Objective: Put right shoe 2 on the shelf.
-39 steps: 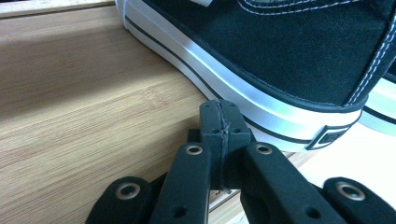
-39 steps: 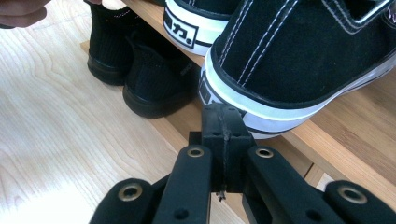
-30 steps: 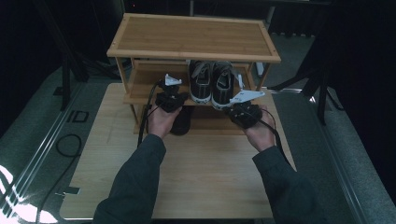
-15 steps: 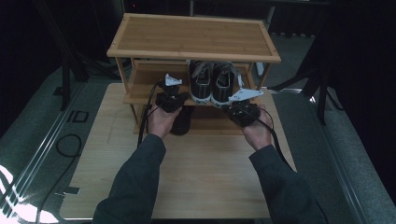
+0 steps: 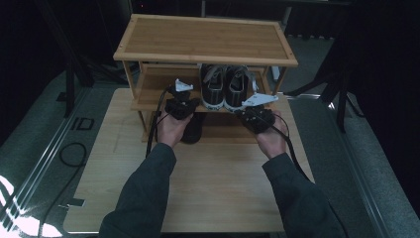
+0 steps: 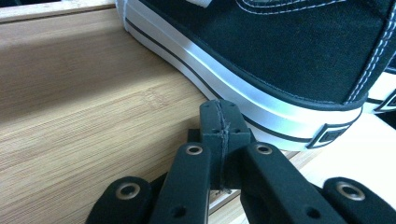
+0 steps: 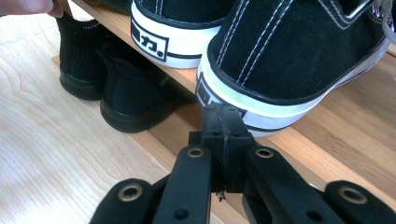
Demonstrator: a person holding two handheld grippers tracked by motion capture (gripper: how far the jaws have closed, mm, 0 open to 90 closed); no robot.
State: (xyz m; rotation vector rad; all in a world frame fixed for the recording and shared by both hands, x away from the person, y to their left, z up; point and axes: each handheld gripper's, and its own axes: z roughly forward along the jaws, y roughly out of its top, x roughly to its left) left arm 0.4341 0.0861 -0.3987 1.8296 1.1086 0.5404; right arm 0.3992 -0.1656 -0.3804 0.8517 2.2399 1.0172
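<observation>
A pair of black canvas sneakers (image 5: 224, 89) with white soles stands heels outward on the middle shelf (image 5: 153, 91) of a bamboo shoe rack. My left gripper (image 5: 184, 95) is shut and empty, at the shelf's front edge just left of the pair. In the left gripper view its closed tips (image 6: 219, 116) lie close to the white sole of a sneaker (image 6: 280, 56). My right gripper (image 5: 250, 108) is also shut and empty, at the shelf edge right of the pair. Its tips (image 7: 223, 121) sit just below the heel of the nearer sneaker (image 7: 289, 51).
The rack's top shelf (image 5: 205, 39) overhangs the sneakers. A pair of plain black shoes (image 7: 116, 79) stands on the rack's lowest level, one toe (image 5: 192, 130) poking out between my hands. The light wooden table (image 5: 213, 178) spreads toward me; dark floor and cables (image 5: 74, 153) surround it.
</observation>
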